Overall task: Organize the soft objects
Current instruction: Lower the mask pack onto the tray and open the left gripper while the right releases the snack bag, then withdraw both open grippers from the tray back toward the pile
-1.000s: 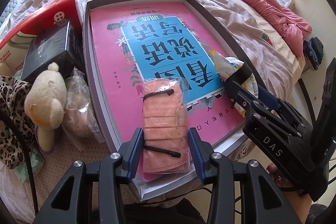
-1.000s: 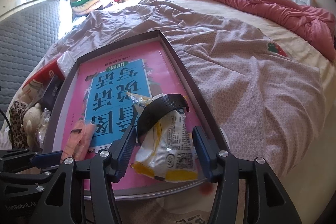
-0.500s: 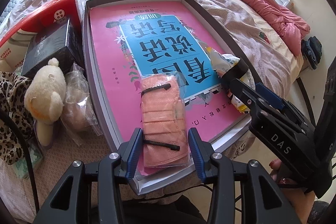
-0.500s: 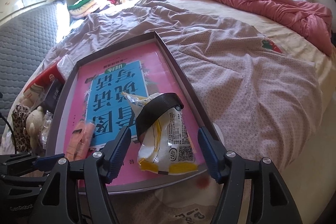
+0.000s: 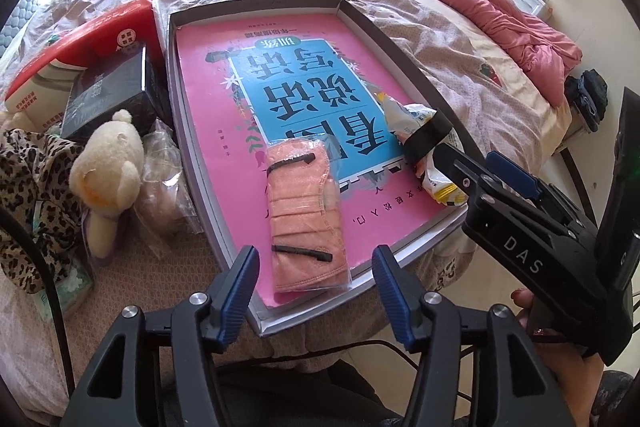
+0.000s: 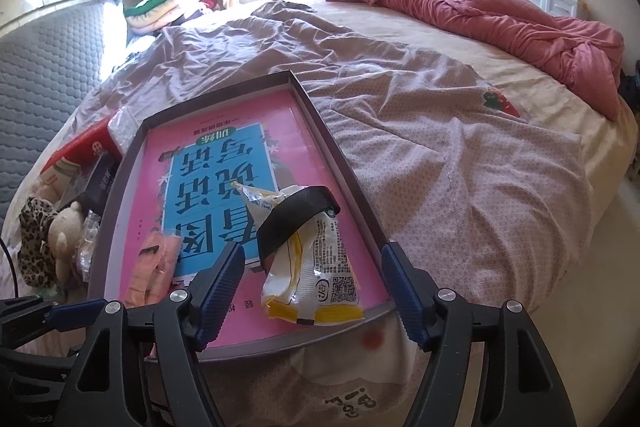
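Your bed (image 6: pixel 460 147) carries a shallow tray (image 5: pixel 400 39) lined with a pink book. Left of it sits a plush bear (image 5: pixel 106 171). Your left hand-held gripper (image 5: pixel 314 281) gapes around the bagged pink masks (image 5: pixel 306 219), light and slippery; pinch mid-pack. Your right hand-held gripper (image 6: pixel 310 287), also apart, frames the crinkly snack packet (image 6: pixel 316 267).

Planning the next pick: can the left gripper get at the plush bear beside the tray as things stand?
Probably yes. The plush bear lies outside the tray, uncovered on top, and the left gripper is open; the bagged item leaning against it may snag.
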A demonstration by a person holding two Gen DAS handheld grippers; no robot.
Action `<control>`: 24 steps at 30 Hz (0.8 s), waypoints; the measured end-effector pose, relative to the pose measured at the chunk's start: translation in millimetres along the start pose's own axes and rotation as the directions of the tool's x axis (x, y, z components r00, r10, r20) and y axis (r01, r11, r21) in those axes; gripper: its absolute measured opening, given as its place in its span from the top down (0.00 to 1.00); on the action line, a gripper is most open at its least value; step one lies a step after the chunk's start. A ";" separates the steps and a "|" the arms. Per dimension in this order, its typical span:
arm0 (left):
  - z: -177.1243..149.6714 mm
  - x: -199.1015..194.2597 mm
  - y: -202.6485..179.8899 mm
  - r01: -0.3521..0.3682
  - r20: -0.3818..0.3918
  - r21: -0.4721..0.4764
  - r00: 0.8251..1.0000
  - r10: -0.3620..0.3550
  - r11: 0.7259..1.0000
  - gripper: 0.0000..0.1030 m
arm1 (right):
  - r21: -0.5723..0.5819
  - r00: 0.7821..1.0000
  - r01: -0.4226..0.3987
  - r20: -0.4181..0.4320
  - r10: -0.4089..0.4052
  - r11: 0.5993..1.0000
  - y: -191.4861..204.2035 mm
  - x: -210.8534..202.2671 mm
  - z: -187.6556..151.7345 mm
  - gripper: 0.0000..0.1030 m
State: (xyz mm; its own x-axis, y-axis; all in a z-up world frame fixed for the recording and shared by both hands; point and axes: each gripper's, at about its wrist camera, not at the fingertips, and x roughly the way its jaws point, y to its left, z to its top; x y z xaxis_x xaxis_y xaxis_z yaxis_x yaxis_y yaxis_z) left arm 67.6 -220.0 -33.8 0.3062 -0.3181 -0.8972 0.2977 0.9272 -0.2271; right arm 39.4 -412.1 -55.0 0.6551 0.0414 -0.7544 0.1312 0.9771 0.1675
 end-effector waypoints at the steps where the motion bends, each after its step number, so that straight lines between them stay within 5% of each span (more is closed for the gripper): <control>1: -0.7 -1.9 1.1 0.000 0.003 -0.004 1.000 0.000 1.000 0.43 | -0.002 1.000 0.005 0.000 -0.005 1.000 0.1 -1.2 0.8 0.29; 24: -14.7 -56.8 18.6 -0.016 0.124 -0.046 0.992 0.022 0.999 0.34 | -0.027 0.998 0.028 0.053 -0.026 0.999 13.0 -44.0 11.5 0.26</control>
State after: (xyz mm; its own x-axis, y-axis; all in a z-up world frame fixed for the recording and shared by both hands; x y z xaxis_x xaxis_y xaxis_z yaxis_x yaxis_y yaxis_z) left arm 42.5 -181.8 7.3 0.4227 -0.3201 -0.8479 0.2512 0.9403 -0.2297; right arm 20.8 -403.5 -12.4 0.6901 0.0043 -0.7237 0.1295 0.9831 0.1293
